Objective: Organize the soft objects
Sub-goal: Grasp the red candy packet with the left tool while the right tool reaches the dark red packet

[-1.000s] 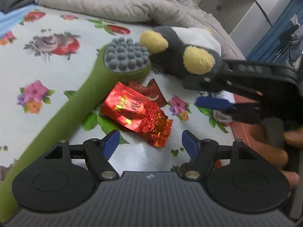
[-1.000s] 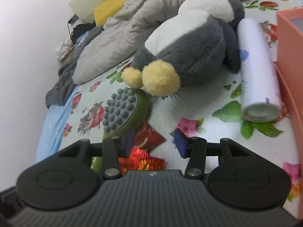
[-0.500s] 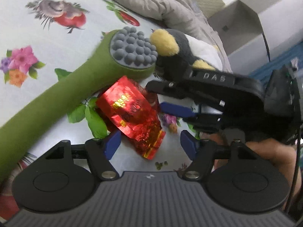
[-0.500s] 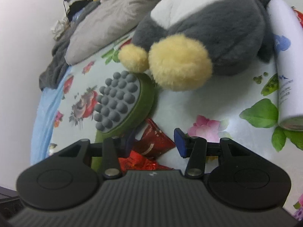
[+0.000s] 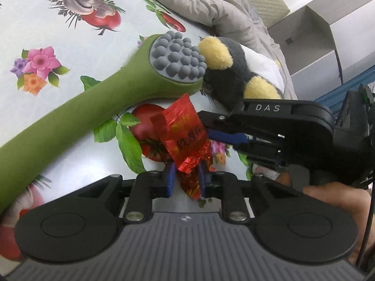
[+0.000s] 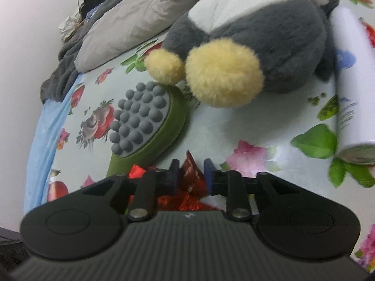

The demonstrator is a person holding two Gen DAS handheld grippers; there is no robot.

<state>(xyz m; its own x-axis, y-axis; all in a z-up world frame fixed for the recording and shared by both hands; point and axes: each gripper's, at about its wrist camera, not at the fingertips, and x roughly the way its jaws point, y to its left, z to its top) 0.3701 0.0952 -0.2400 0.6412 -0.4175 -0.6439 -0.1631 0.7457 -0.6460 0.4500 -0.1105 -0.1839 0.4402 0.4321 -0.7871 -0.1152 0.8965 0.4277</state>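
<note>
Blue-padded fingers of the left gripper (image 5: 185,178) are pinched narrow on the lower end of a crinkled red foil packet (image 5: 185,138), which stands up from between them with gold printing on its face. Just to the right, the right gripper (image 5: 225,137) reaches in from the side, its blue pad touching the packet's right edge. In the right wrist view, the right gripper (image 6: 191,174) has its fingers close together with a dark red foil packet (image 6: 191,171) pointing up between them (whether they actually press it cannot be told from here), and more crumpled red foil shows beneath the gripper body.

A long green soft massage hammer with a grey knobbed head (image 5: 131,86) lies diagonally across the floral plastic tablecloth (image 5: 46,30), its head just beyond the packet. A grey, white and yellow plush penguin (image 5: 236,75) lies on its side at the far right, one yellow foot touching the hammer's head. A white cylindrical spray can (image 6: 351,86) lies to the right of the penguin, just beside its body. A beige quilted blanket (image 5: 206,2) is bunched at the far edge of the cloth.
</note>
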